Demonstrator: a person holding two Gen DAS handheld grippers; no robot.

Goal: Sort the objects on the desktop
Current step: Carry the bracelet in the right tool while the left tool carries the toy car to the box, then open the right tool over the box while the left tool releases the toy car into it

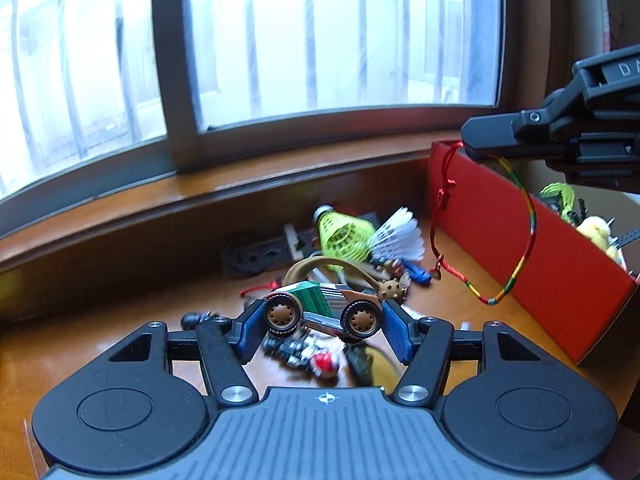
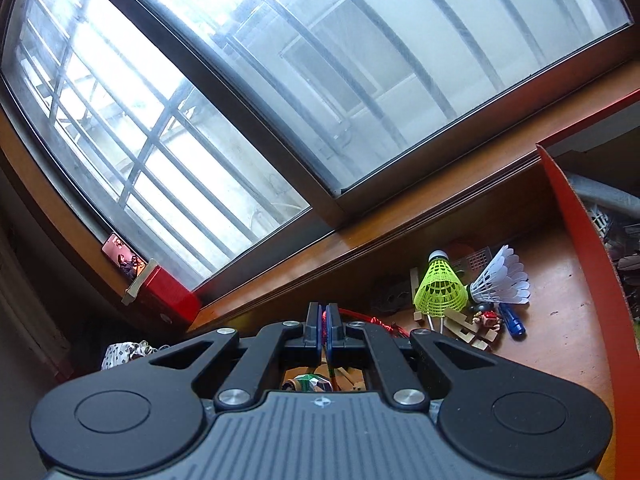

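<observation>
My left gripper [image 1: 323, 320] is shut on a toy car [image 1: 322, 307] with brown wheels, held lengthwise between its blue pads above the wooden desk [image 1: 120, 280]. My right gripper [image 1: 466, 140] enters the left wrist view at the upper right. It is shut on a red and multicoloured string bracelet [image 1: 524, 232], which dangles in a loop in front of the red box [image 1: 560, 264]. In the right wrist view the right gripper [image 2: 324, 320] has its jaws pressed together on the red cord [image 2: 372, 320].
A pile lies on the desk below: a yellow shuttlecock [image 1: 344, 236], a white feather shuttlecock [image 1: 400, 236], a blue screwdriver [image 2: 512, 320], wooden pieces [image 2: 468, 328], small figures [image 1: 320, 360]. The red box holds several items. A window and wooden sill [image 1: 280, 176] run behind.
</observation>
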